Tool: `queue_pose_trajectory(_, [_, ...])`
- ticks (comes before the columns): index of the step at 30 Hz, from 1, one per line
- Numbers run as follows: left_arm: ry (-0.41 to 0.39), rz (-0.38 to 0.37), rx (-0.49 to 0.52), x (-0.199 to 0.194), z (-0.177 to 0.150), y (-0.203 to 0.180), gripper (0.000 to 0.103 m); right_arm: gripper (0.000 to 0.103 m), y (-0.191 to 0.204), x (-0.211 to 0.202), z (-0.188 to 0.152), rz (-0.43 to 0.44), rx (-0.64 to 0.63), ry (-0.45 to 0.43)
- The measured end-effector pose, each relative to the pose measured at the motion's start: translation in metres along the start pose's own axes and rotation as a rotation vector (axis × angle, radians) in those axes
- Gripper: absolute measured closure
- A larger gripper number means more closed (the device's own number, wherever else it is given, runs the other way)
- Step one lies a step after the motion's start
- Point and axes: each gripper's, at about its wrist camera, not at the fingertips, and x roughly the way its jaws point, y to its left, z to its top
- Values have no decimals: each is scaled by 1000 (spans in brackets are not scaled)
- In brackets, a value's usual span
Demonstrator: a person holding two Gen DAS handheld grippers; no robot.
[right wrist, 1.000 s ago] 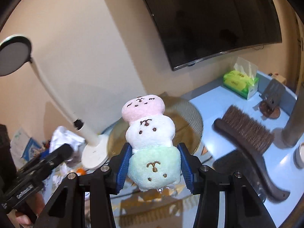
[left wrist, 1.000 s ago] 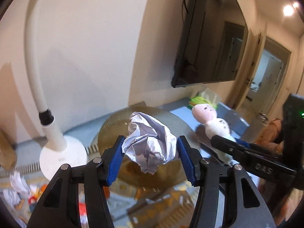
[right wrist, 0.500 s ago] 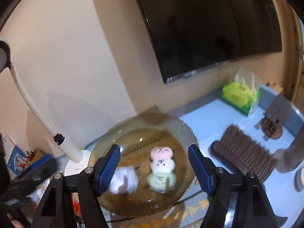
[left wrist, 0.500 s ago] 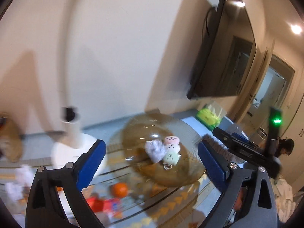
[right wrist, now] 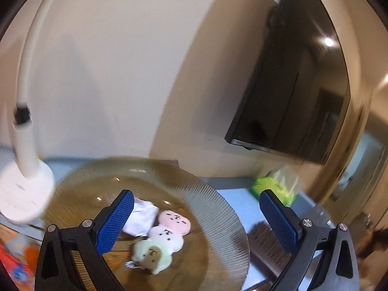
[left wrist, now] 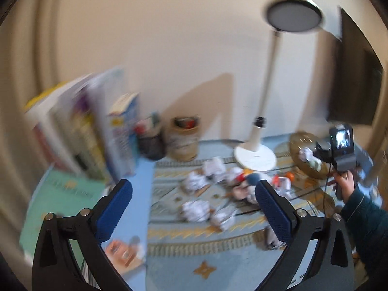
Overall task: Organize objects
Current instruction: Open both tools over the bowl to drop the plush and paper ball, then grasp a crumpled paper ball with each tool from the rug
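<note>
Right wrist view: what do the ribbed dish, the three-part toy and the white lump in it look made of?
Dish: probably amber-tinted glass, glossy; fine radial ribs, see-through rim.
Toy: plush fabric, matte, with stitched faces.
White lump: likely crumpled paper, with creased facets; blur leaves some doubt.

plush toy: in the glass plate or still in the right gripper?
In the plate. The plush toy lies on the glass plate beside a crumpled paper ball; the right gripper is opening, nothing between its fingers.
</note>
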Motion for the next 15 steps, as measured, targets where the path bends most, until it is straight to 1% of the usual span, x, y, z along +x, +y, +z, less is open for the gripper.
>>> queue_pose_trajectory(1, [3, 2, -47, 0, -8, 12, 1, 0, 4, 7, -1, 11, -4, 18])
queue_pose_trajectory(3, [17, -12, -97, 5, -16, 24, 1, 0, 9, 20, -1, 37, -14, 57])
queue_pose_trajectory(5, [39, -48, -137, 16, -26, 26, 1, 1, 13, 31, -2, 26, -39, 111])
queue_pose_trajectory(7, [51, -75, -149, 22, -37, 24, 1, 1, 6, 32, -5, 26, -37, 143])
queue_pose_trajectory(10, [67, -113, -137, 32, -47, 15, 1, 1, -9, 25, -17, 34, -28, 180])
queue_pose_trajectory(12, [73, -136, -118, 35, -53, 9, 1, 1, -24, 11, -30, 34, -8, 216])
queue_pose_trajectory(13, [81, -153, -111, 39, -55, 5, 1, 1, -33, 2, -39, 60, 9, 234])
queue_pose_trajectory(15, [95, -177, -105, 42, -58, 1, 1, 1, -40, -10, -51, 70, 28, 257])
